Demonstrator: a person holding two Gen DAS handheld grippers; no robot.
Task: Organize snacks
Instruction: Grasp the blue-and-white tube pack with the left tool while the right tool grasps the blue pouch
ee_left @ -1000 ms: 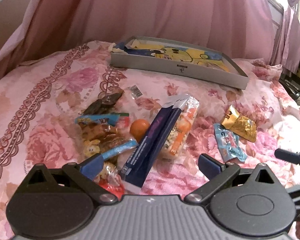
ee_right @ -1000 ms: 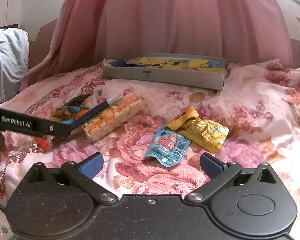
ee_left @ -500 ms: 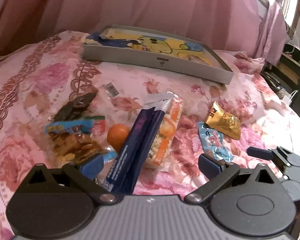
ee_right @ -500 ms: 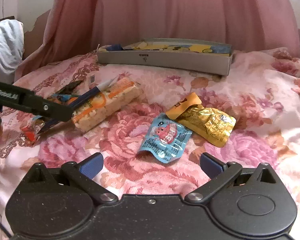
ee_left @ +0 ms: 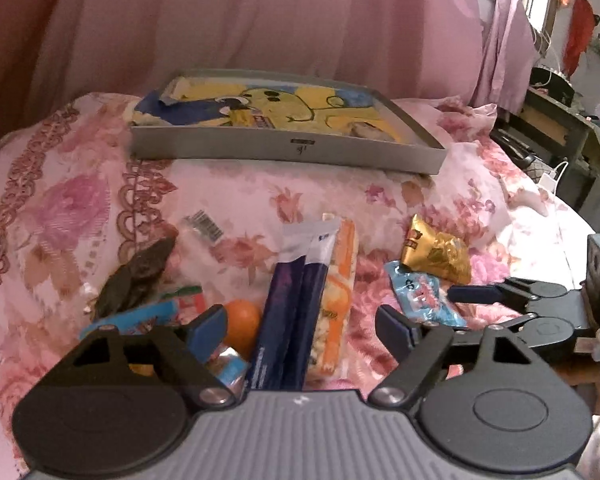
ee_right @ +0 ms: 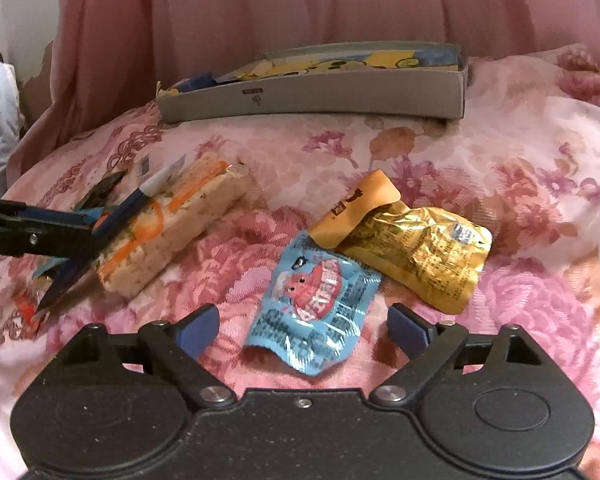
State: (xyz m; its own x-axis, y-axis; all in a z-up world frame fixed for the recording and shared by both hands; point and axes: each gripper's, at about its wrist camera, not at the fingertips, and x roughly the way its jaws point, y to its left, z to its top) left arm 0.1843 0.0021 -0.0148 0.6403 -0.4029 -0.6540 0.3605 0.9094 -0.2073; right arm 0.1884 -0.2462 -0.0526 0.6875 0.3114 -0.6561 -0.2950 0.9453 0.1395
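- Hovering with my right gripper (ee_right: 302,330) spread around the blue packet (ee_right: 314,308), nothing pinched.
- My left gripper (ee_left: 300,326) gapes over the navy packet (ee_left: 290,312).
- Every snack lies short of the grey tray (ee_right: 312,94) ahead.

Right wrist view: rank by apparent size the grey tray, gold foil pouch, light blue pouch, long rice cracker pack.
1. Grey cardboard tray
2. Long clear rice cracker pack
3. Gold foil pouch and light blue pouch: look alike; blue is nearer the camera, so unranked.

one grey box (ee_left: 288,152), one orange (ee_left: 242,324), one gold packet (ee_right: 420,248), one light blue packet (ee_right: 316,308), one long navy packet (ee_left: 288,320), two grippers (ee_left: 300,324) (ee_right: 304,328).
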